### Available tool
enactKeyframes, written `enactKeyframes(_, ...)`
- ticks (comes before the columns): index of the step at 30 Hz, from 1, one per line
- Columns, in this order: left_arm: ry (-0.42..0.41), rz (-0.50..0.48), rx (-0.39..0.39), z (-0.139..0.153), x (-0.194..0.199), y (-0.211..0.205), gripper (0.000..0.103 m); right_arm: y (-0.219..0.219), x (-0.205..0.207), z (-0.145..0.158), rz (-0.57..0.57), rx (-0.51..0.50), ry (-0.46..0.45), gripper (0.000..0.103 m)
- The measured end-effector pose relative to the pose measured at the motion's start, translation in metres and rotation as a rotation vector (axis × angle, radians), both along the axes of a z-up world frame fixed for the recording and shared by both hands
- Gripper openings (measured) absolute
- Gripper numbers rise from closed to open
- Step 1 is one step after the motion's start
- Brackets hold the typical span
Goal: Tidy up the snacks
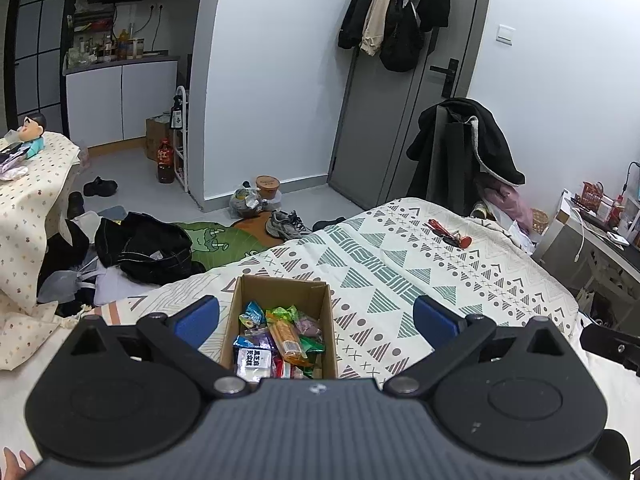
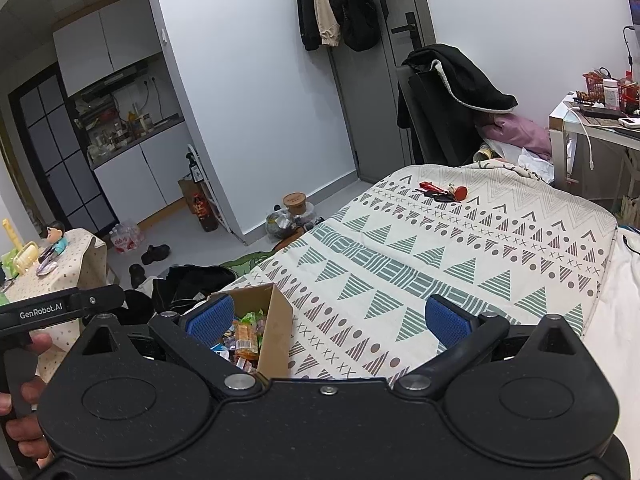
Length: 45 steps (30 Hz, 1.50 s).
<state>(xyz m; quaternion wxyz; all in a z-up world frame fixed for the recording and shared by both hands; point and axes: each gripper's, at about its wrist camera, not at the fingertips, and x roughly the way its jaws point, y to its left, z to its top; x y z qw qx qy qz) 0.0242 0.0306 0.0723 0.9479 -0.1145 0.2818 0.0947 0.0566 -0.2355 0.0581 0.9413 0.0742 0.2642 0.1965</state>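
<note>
A brown cardboard box [image 1: 280, 290] stands on the patterned bedspread [image 1: 380, 264], filled with several wrapped snacks [image 1: 286, 336], among them an orange bar, a blue-and-white pack and green wrappers. My left gripper [image 1: 316, 320] hovers above the box, open, its blue pads on either side of the box with nothing held. In the right wrist view the same box [image 2: 276, 324] sits at lower left, snacks [image 2: 246, 336] showing inside. My right gripper [image 2: 330, 318] is open and empty, its left pad just over the box, the right pad over bare bedspread [image 2: 460, 248].
Red keys [image 1: 450, 234] lie far up the bed. A chair draped with a black coat [image 1: 464, 148] stands beyond it, a desk [image 2: 596, 120] at right. Clothes, bags and shoes [image 1: 144, 248] litter the floor left of the bed. A hand [image 2: 24, 396] holds the left gripper's handle.
</note>
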Motion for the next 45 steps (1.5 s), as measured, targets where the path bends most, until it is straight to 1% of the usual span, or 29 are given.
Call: enactKeyframes(45, 0.010, 0.010, -0.007, 0.0004, 0.0000, 0.0066, 0.103, 0.0036, 0.0021, -0.0012, 0.012, 0.000, 0.017, 0.103)
